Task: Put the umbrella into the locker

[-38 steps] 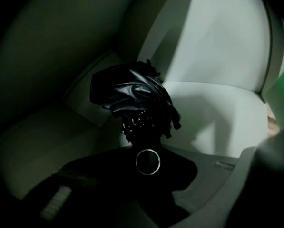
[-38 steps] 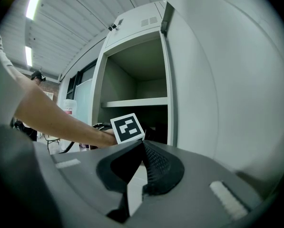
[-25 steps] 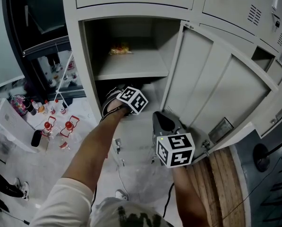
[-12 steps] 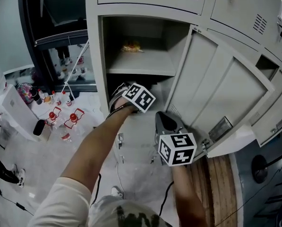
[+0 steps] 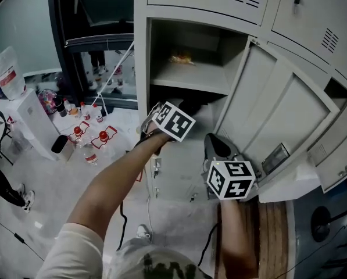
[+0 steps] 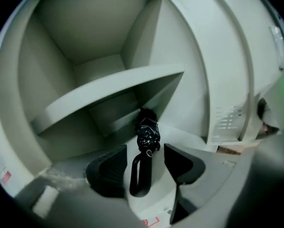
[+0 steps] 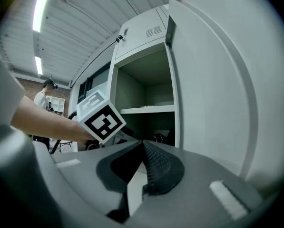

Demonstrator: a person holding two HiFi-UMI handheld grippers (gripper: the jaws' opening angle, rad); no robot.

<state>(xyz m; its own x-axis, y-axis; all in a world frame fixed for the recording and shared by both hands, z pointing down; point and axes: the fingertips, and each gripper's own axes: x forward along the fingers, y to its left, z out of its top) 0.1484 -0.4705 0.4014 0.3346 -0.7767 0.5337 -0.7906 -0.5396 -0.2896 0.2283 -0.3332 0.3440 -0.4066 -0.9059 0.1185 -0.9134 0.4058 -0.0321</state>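
Lying in the bottom part of the locker [image 6: 194,75], under the shelf [image 6: 108,87], the folded black umbrella [image 6: 147,134] looks light and a bit floppy, so its smooth loop handle [image 6: 138,175] seems best to hold. The left gripper [image 6: 145,156] has wide fingers, closing a little, with the handle between them untouched. The right gripper [image 7: 142,167] is shut and empty

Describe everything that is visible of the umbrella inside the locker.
The umbrella is black and folded short, its glossy fabric crumpled into a bundle, with a dark loop handle pointing out of the locker. It lies on the floor of the lower compartment, under the shelf. The handle sits between the jaws of the left gripper, which are closing but do not touch it.
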